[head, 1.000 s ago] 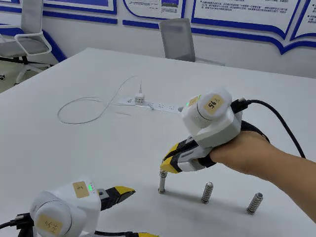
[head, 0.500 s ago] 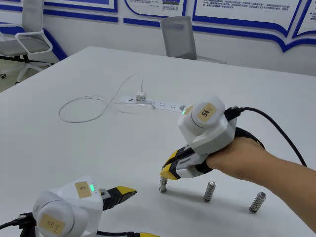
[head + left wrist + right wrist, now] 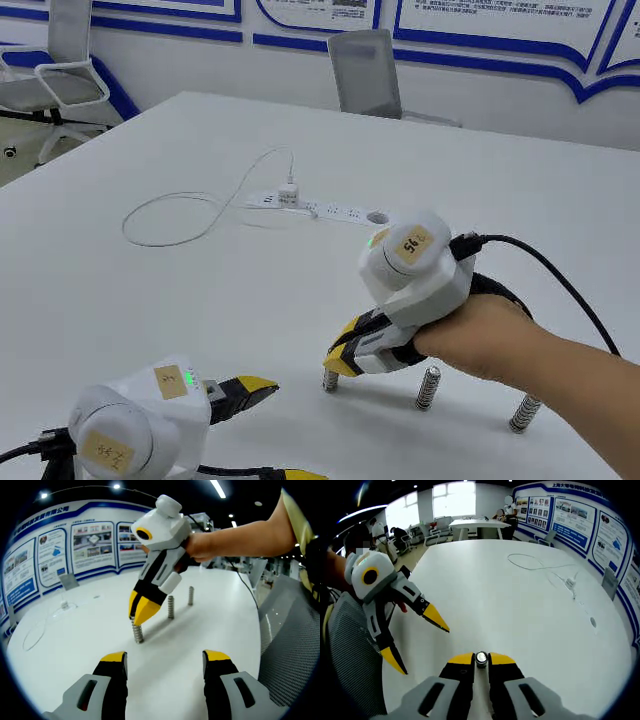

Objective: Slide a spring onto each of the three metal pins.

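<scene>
Spring [image 3: 137, 632] on end pin [image 3: 481, 658], gripped within narrow jaws of right tool [image 3: 337, 362]; left tool [image 3: 164, 656] wide, empty.

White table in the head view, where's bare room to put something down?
The widest bare stretch of the white table lies between the looped thin white cable and the open left gripper. Past the white power strip is free too. Crowded around the three metal pins, where the right gripper clamps a coiled metal spring.

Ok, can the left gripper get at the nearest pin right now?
Probably not from above: the right gripper is shut on the spring at the top of the pin. The left gripper is open with bare table ahead, so only the pin's foot looks reachable.
</scene>
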`<act>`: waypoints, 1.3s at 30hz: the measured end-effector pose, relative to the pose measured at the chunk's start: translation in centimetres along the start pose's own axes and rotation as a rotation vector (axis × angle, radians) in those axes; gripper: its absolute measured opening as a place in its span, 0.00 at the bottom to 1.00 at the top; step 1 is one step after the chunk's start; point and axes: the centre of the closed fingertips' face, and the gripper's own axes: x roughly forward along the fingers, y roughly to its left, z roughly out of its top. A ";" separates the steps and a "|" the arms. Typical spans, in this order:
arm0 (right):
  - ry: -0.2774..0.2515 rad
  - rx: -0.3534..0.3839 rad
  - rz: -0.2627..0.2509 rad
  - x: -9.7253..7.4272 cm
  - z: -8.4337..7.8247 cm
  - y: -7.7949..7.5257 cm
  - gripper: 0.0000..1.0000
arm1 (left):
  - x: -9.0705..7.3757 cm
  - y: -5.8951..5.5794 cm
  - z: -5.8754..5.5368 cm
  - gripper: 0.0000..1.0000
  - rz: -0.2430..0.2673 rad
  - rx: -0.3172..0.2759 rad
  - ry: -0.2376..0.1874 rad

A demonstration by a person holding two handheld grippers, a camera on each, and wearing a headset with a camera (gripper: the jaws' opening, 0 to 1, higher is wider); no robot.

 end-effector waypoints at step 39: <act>-0.061 0.013 -0.064 -3.5 -1.1 -0.7 0.27 | -0.2 0.4 1.0 0.63 0.015 0.008 -0.012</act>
